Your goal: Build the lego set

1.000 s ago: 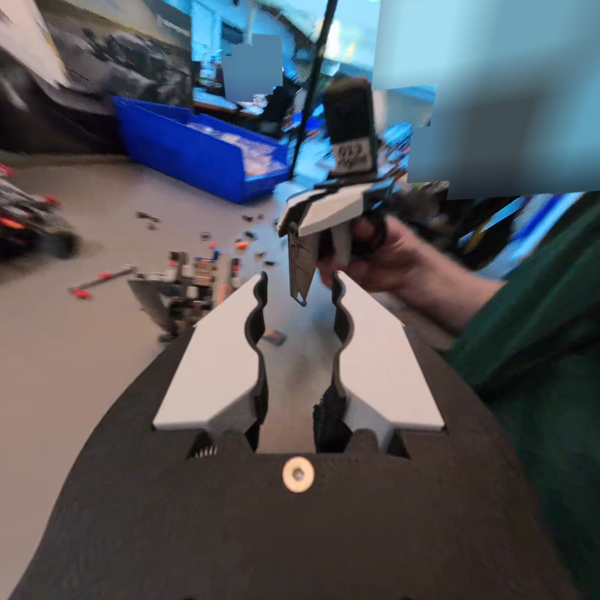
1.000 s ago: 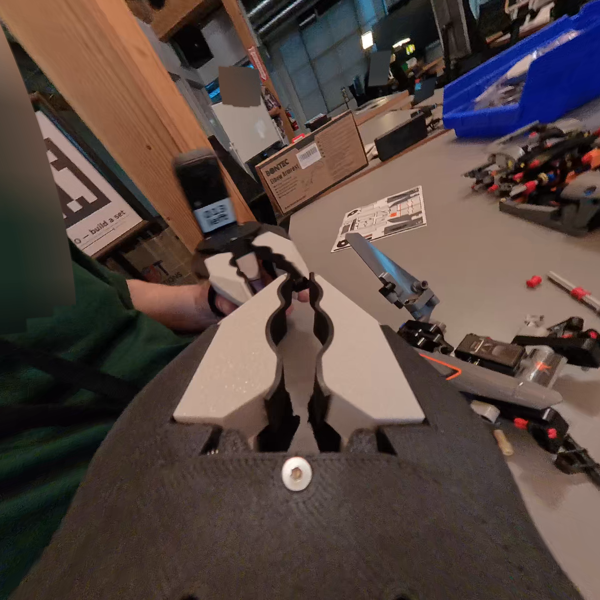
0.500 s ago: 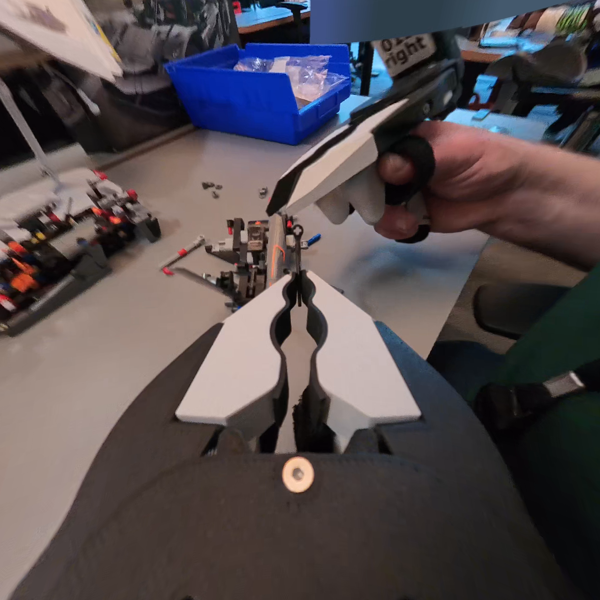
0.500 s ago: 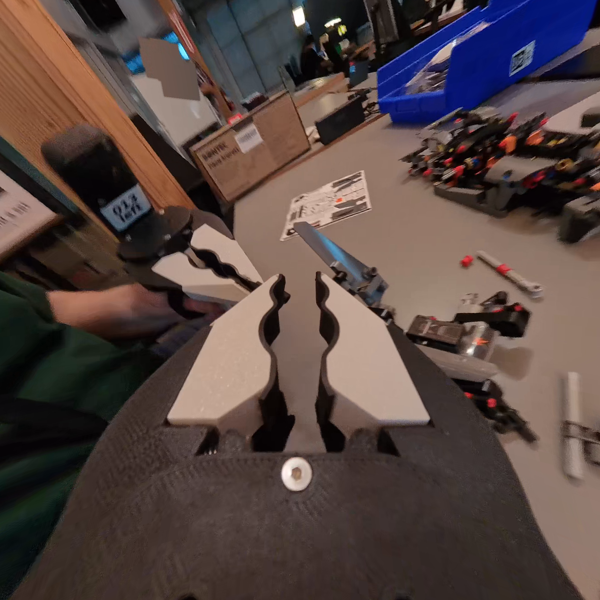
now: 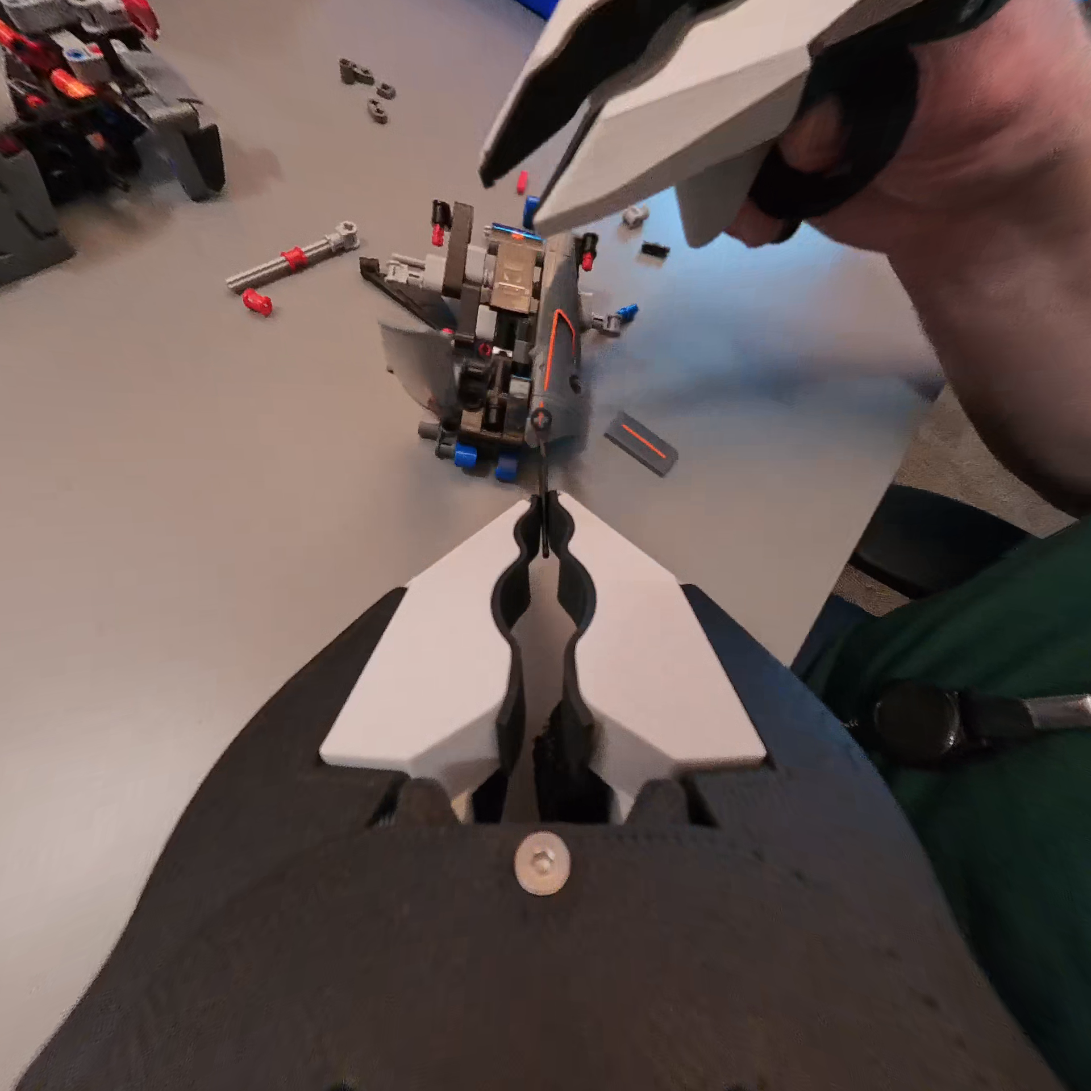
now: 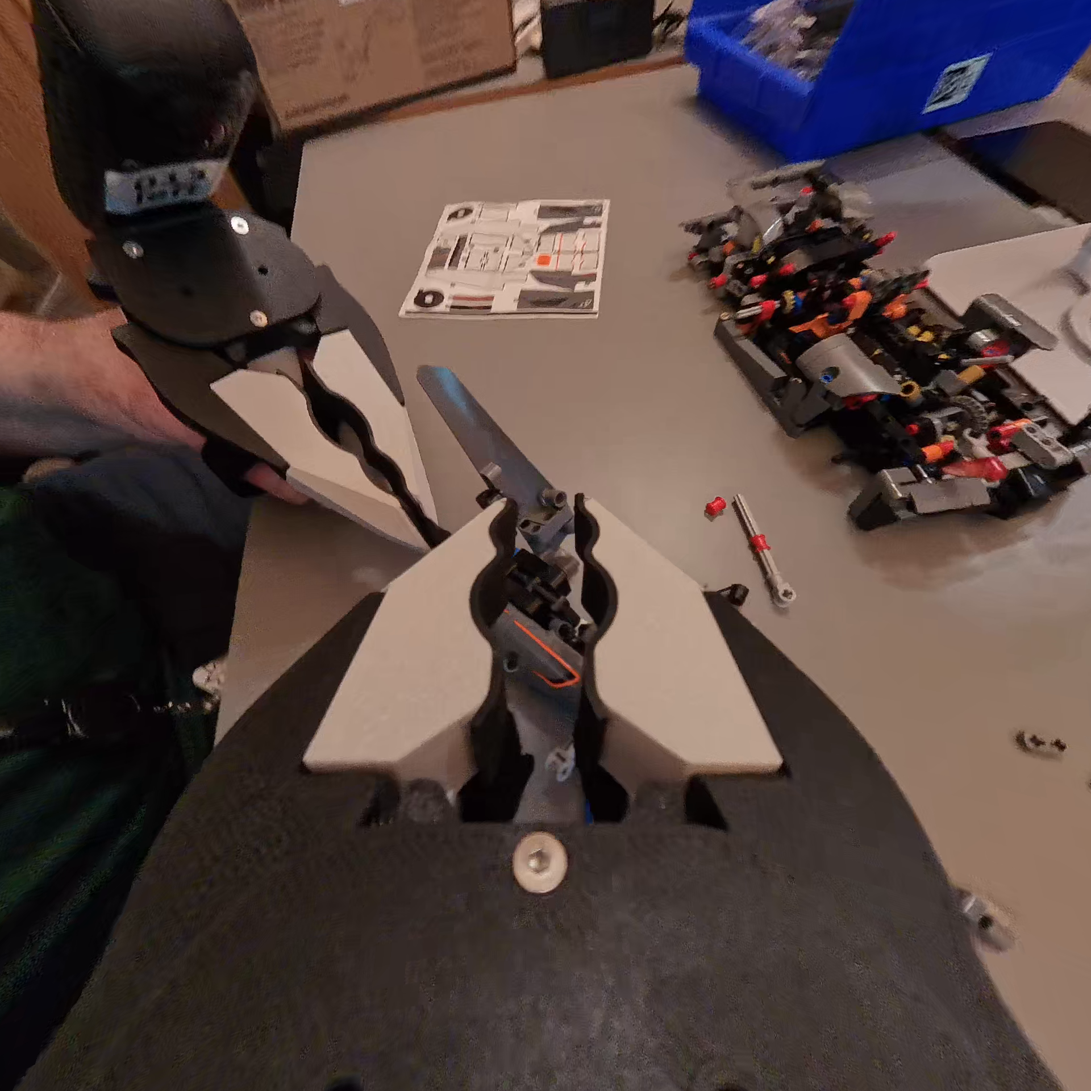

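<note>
A small grey and black lego sub-assembly (image 5: 502, 342) with an orange line lies on the grey table (image 5: 177, 472). My left gripper (image 5: 543, 502) is shut on a thin black lego piece (image 5: 542, 448), which points at the assembly's near end. My right gripper (image 5: 531, 195) hovers over the assembly's far end with its jaws apart. In the right wrist view my right gripper (image 6: 540, 508) is open and empty. The sub-assembly (image 6: 537, 643) shows between its fingers. The left gripper (image 6: 428, 531) comes in from the left beside a raised grey panel (image 6: 484, 437).
A large lego car chassis (image 6: 885, 366) sits at the right, also in the left wrist view (image 5: 88, 118). A sheet (image 6: 508, 260) and a blue bin (image 6: 885, 71) lie farther back. A grey axle (image 5: 295, 260), a dark tile (image 5: 640, 451) and small loose pieces surround the assembly. The table edge (image 5: 856, 590) is near right. The dark tile (image 5: 640, 451) sits 7 cm or so from the ends of my left fingers.
The thin black piece passed from my right gripper to my left, which shut on it. The right gripper opened. Both moved down over the sub-assembly.
</note>
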Demonstrator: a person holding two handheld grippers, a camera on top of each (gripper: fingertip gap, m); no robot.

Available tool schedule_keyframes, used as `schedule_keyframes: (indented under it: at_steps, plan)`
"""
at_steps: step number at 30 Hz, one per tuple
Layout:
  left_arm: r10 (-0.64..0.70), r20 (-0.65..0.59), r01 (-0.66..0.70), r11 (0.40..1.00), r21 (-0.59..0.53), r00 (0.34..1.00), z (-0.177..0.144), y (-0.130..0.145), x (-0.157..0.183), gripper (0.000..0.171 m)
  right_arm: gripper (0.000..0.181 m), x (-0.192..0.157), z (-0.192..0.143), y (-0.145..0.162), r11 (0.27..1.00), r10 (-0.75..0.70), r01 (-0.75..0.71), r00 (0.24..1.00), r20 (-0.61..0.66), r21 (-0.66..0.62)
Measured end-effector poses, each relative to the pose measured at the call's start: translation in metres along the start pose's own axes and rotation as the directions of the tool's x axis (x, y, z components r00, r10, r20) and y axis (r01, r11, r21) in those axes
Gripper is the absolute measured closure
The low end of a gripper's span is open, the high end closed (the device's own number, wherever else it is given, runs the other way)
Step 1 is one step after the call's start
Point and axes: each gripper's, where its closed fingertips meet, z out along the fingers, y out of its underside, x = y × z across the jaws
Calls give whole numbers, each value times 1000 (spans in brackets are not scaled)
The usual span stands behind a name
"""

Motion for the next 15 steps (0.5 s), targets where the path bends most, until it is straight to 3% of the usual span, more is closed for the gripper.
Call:
schedule_keyframes:
  at_steps: [8,15]
  plan:
    - [-11,2,12,1000,-8,1000,3,-3,-13,171,156,-7,15,-3,962,-235,245,967,96,-117]
    - [52,25,-52,999,-17,998,5,-4,-16,171,145,-17,10,12,982,-148,149,989,16,-119]
